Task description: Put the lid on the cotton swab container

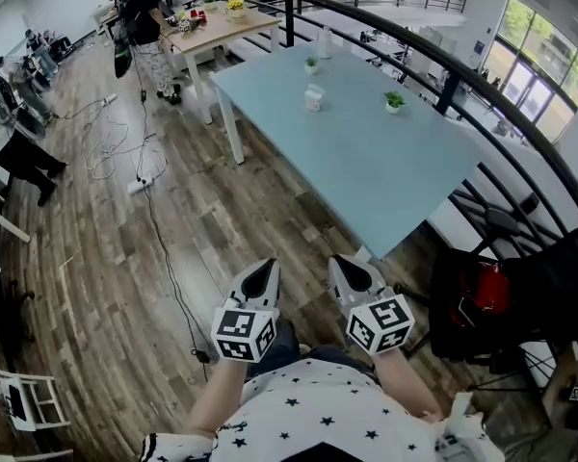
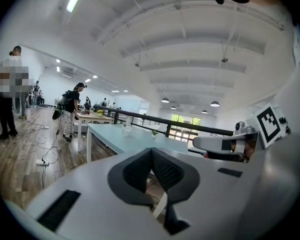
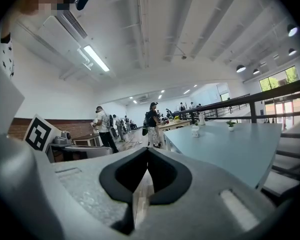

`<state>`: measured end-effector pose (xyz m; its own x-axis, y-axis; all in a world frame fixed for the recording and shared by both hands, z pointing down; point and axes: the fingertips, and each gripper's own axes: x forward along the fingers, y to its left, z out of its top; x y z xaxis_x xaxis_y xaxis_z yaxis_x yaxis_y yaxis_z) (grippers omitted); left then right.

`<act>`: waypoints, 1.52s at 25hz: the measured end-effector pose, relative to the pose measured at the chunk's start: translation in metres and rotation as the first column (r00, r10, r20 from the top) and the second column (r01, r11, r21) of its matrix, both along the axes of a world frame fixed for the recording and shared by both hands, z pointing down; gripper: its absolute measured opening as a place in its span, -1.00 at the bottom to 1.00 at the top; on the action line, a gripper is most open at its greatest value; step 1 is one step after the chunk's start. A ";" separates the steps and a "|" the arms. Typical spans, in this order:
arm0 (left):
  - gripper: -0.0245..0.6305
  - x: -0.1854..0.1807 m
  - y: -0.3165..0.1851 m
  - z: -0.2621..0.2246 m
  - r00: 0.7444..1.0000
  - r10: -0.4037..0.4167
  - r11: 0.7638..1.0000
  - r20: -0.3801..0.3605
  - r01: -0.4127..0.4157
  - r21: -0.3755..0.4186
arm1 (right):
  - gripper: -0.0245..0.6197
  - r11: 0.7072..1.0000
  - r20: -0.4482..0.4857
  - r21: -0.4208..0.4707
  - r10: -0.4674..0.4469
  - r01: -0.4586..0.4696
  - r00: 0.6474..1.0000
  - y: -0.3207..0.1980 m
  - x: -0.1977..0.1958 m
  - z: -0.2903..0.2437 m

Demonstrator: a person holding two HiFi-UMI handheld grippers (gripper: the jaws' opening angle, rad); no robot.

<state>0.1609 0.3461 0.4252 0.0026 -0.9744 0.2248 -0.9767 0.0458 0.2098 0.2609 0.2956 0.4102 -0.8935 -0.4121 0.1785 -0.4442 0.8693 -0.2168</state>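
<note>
Left gripper (image 1: 263,264) and right gripper (image 1: 345,261) closed, empty, short of the table (image 1: 385,166).
Container (image 1: 313,97) mid-table: probably light, rigid plastic; pinch the lid's rim.

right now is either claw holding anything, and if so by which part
Nothing is held. The left claw and right claw are shut and empty; the cotton swab container stands on the table.

- A pale blue-green table (image 1: 366,171) stands on white legs on a wooden plank floor (image 1: 106,277).
- A small white container (image 1: 314,97) sits on the table's far half, apart from the other things.
- One small potted plant (image 1: 311,64) stands beyond it, and a second potted plant (image 1: 394,102) stands to its right.
- A tall clear bottle (image 1: 325,42) stands near the far edge.
- Loose cables (image 1: 111,152) and a power strip (image 1: 138,186) lie on the floor left of the table.
</note>
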 end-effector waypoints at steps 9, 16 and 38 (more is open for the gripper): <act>-0.92 -0.012 -0.031 0.006 1.000 0.026 0.999 0.005 -0.026 -0.021 | -0.91 0.999 -0.015 -0.017 0.026 -0.027 1.000 -0.034 -0.010 0.009; -0.92 -0.034 -0.066 0.008 0.999 0.045 0.999 0.009 -0.045 -0.021 | -0.90 1.000 -0.014 -0.007 0.009 -0.009 1.000 -0.066 -0.037 0.008; -0.55 -0.175 -0.211 0.008 0.992 0.128 0.991 0.010 -0.128 -0.049 | -0.45 0.998 -0.032 -0.059 0.018 -0.020 0.999 -0.209 -0.182 0.011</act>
<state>-0.0140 0.1347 0.4330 0.1235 -0.9544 0.2719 -0.9778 -0.0702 0.1977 0.0793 0.0865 0.4211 -0.8791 -0.4168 0.2311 -0.4680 0.8465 -0.2537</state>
